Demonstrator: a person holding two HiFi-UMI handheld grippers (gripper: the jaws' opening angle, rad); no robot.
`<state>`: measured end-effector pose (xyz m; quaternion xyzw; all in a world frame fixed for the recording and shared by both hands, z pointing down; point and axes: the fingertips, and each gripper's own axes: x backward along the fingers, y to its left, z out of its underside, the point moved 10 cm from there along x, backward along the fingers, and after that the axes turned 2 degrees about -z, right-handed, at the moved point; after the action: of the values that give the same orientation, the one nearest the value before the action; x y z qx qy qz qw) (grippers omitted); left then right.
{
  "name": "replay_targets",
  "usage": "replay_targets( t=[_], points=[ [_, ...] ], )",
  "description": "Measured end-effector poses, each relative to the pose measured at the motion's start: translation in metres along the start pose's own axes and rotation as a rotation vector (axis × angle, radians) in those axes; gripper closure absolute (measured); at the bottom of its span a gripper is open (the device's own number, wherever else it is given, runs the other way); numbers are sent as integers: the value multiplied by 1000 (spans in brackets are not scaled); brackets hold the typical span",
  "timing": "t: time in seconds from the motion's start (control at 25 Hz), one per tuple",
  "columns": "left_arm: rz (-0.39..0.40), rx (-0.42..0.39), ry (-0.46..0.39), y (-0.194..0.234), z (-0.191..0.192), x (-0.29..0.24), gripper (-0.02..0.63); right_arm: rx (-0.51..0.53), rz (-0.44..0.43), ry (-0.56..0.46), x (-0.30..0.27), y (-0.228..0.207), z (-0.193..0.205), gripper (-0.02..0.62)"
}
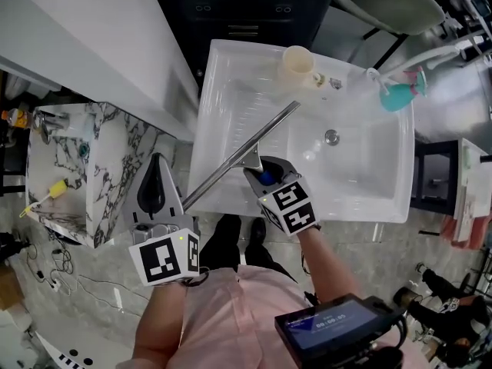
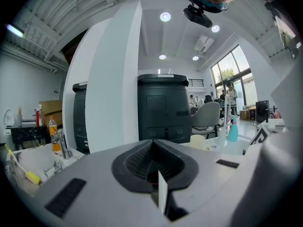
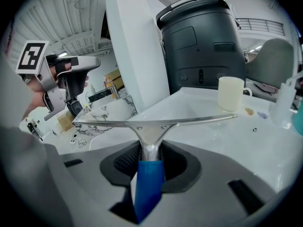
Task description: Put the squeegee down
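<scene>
Head view, right gripper: your fingers are clamped on the blue handle of the squeegee, above the front left part of the sink.
Head view, squeegee: its metal blade runs crosswise just beyond those fingers. One end reaches past the sink's front rim toward your left gripper, and the other lies over the basin. Contact with the basin cannot be told.
Head view, left gripper: it is off the sink's left edge, its fingers pointing away from you, beside the near end of the blade.
Head view, surface: the sink is white and rectangular. The drain lies to the right of your right fingers. A cream mug and a teal spray bottle stand on the far rim beyond them.
Head view, room: a marble counter sits left of your left fingers, with a white partition beyond it and grey floor below.
Left gripper view, fingers: they are pressed together with nothing between them.
Left gripper view, room: the partition and a dark cabinet stand straight ahead of the fingers. An orange bottle is on the counter to their left.
Right gripper view, fingers: they are closed about the blue handle, and the blade sits level just ahead of the tips.
Right gripper view, surface: the white sink spreads beyond the blade. The mug is ahead to the right, and your left gripper is up to the left.
</scene>
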<state>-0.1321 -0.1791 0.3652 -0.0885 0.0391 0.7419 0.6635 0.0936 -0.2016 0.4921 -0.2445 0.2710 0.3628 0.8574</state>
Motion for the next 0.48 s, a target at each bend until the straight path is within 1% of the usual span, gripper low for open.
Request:
replay_targets(
  t=[0.48],
  points=[
    [-2,16,32,-1,9,-17,597,6,-50,82,-20,-6,10,483]
  ],
)
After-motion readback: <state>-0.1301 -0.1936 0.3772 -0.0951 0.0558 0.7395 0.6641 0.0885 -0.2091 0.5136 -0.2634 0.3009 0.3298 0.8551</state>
